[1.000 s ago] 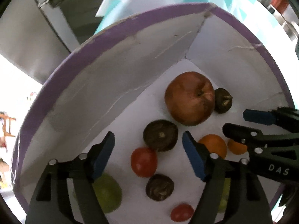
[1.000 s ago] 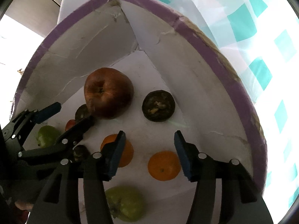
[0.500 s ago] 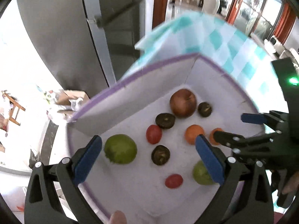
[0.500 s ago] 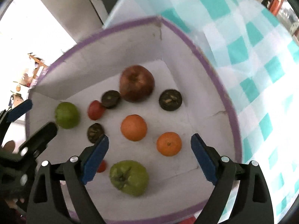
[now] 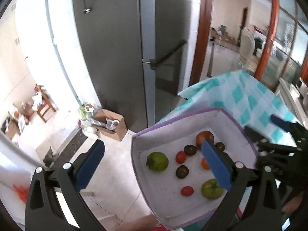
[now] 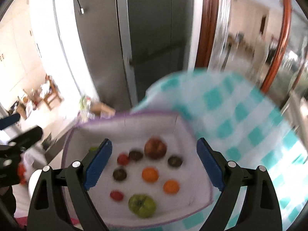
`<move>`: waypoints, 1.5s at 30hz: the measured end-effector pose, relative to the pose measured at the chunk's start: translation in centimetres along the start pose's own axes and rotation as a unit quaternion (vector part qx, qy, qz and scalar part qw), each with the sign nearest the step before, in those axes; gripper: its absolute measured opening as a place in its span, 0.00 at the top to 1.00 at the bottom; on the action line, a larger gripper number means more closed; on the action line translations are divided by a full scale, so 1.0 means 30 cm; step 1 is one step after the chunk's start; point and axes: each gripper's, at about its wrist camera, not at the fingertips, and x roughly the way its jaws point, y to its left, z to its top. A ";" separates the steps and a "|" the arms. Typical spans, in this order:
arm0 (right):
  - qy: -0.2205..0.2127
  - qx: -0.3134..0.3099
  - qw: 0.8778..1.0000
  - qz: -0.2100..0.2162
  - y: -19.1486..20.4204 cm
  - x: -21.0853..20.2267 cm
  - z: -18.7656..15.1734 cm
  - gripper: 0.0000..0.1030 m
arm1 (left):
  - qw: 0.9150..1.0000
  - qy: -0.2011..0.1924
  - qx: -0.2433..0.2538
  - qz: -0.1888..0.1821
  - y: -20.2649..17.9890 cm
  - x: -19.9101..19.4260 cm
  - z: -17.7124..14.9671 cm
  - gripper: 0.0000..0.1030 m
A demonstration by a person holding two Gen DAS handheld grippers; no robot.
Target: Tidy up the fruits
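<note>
My left gripper [image 5: 152, 165] stands spread wide with nothing between its blue pads, and my right gripper [image 6: 154, 163] is just as wide and empty; the jaws of both have just been opening. Both hang above a white box [image 5: 167, 134] with a purple rim, which sits on a teal-and-white checked cloth [image 5: 248, 96]. The fruit lies loose on the box floor, apart from one another: a big reddish apple [image 6: 155, 147] at the far side, two oranges [image 6: 150, 174] toward the middle, two green tomatoes [image 5: 157, 161], two small red tomatoes [image 5: 181, 157] and three dark round fruits [image 5: 182, 171]. The right view is blurred. Beyond the box stands a grey refrigerator [image 5: 119, 44], with a cardboard box [image 5: 113, 124] on the floor beside it.
</note>
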 end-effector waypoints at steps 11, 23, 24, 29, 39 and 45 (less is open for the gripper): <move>0.097 0.015 0.995 -0.029 -0.012 0.090 -0.072 0.16 | 0.989 0.135 0.031 -0.060 -0.102 0.228 -0.091 0.02; 0.231 0.053 0.971 -0.015 -0.043 0.284 -0.238 0.16 | 0.977 0.205 0.026 -0.054 -0.092 0.416 -0.138 0.02; 0.237 0.054 0.970 -0.012 -0.038 0.293 -0.247 0.16 | 0.977 0.206 0.027 -0.054 -0.090 0.421 -0.136 0.02; 0.252 0.049 0.967 -0.007 -0.012 0.314 -0.258 0.16 | 0.975 0.215 0.036 -0.050 -0.087 0.446 -0.138 0.02; 0.266 0.044 0.963 0.001 0.014 0.340 -0.271 0.16 | 0.974 0.222 0.030 -0.045 -0.056 0.458 -0.141 0.02; 0.274 0.053 0.960 -0.006 0.002 0.351 -0.282 0.16 | 0.974 0.221 0.024 -0.042 -0.039 0.454 -0.142 0.02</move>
